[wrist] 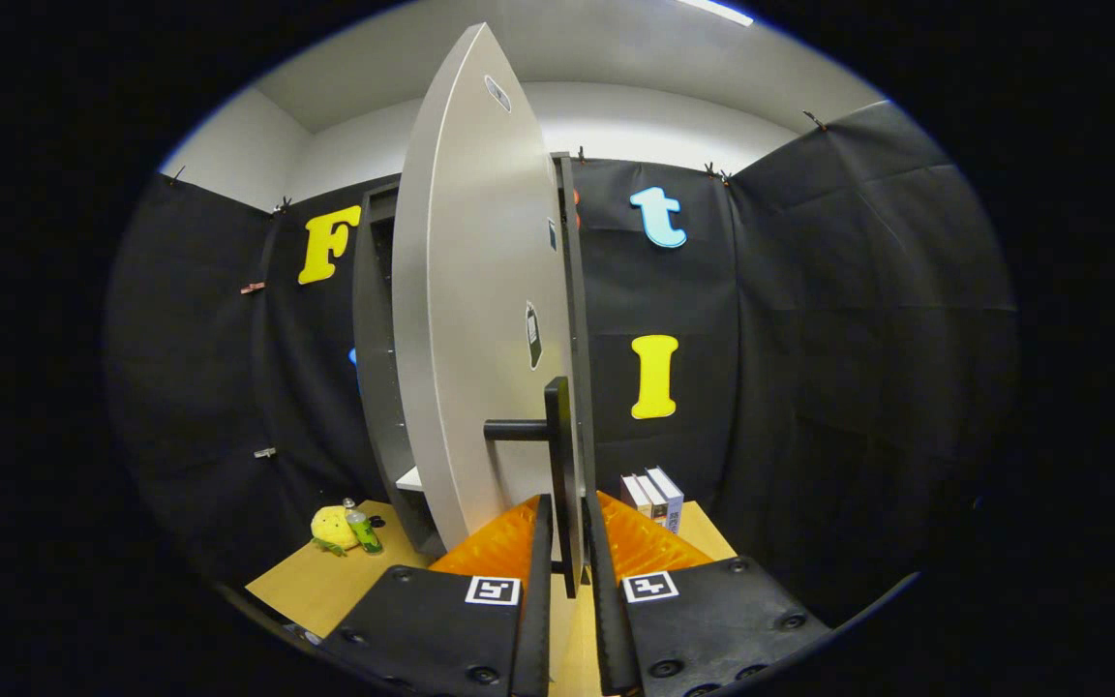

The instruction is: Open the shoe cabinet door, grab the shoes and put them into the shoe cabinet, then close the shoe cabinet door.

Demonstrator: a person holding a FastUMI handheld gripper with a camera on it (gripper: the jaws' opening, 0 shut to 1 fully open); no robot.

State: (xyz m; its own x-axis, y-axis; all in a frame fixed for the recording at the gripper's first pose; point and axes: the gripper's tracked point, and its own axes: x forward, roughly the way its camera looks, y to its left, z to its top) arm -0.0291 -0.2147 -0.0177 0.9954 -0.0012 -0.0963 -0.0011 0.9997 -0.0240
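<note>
Tongs (567, 513) clamped on door handle (557, 455), cabinet door (470, 319) ajar

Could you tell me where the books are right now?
The books stand upright on the wooden table, right of the cabinet door, just beyond the gripper closed on the door handle.

You've got the tall dark grey shoe cabinet (376, 387) standing upright on the light wooden tabletop, its pale silver-grey flat door (475, 319) swung open toward you so it's nearly edge-on. The door's black bar handle (557, 455) hangs vertical on a short stem, sitting right between the gripper (567, 557) fingers.
</note>
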